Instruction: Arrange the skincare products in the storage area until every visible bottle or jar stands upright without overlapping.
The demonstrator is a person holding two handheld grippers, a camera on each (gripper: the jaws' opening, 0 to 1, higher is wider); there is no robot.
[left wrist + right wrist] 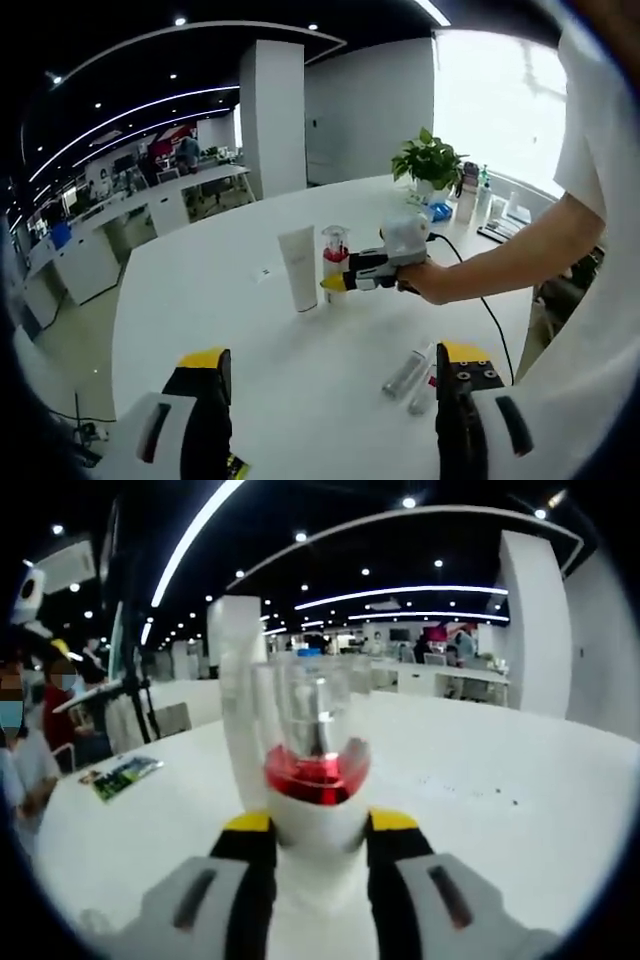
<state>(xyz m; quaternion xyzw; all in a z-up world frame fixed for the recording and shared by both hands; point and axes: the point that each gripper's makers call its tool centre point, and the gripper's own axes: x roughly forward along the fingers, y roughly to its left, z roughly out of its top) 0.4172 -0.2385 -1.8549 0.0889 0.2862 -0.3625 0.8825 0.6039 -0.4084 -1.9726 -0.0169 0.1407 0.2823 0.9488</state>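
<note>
The pump bottle (318,780), white-bodied with a red collar and a clear cap, stands upright on the white table (300,390), and the right gripper (320,830) has its two yellow-tipped jaws closed against the bottle's sides. From the left gripper view the same bottle (334,262) shows out on the table with the right gripper (345,279) clamped at its lower half, a person's hand (425,278) behind the tool. Just beside the bottle, on its far side from that hand, stands a white tube (299,268), upright on its cap and almost touching it. Nearer the camera than the bottle, two slim clear tubes (412,375) lie flat on the table, side by side, right by the left gripper's jaw. The left gripper (335,395) hangs above the table with its jaws spread wide and nothing between them. Well beyond the bottle, near the table's far edge, sits a potted green plant (430,165) with a few small bottles (475,195) next to it. In the right gripper view a green leaflet (120,776) lies flat on the table, off to the side of the bottle.
</note>
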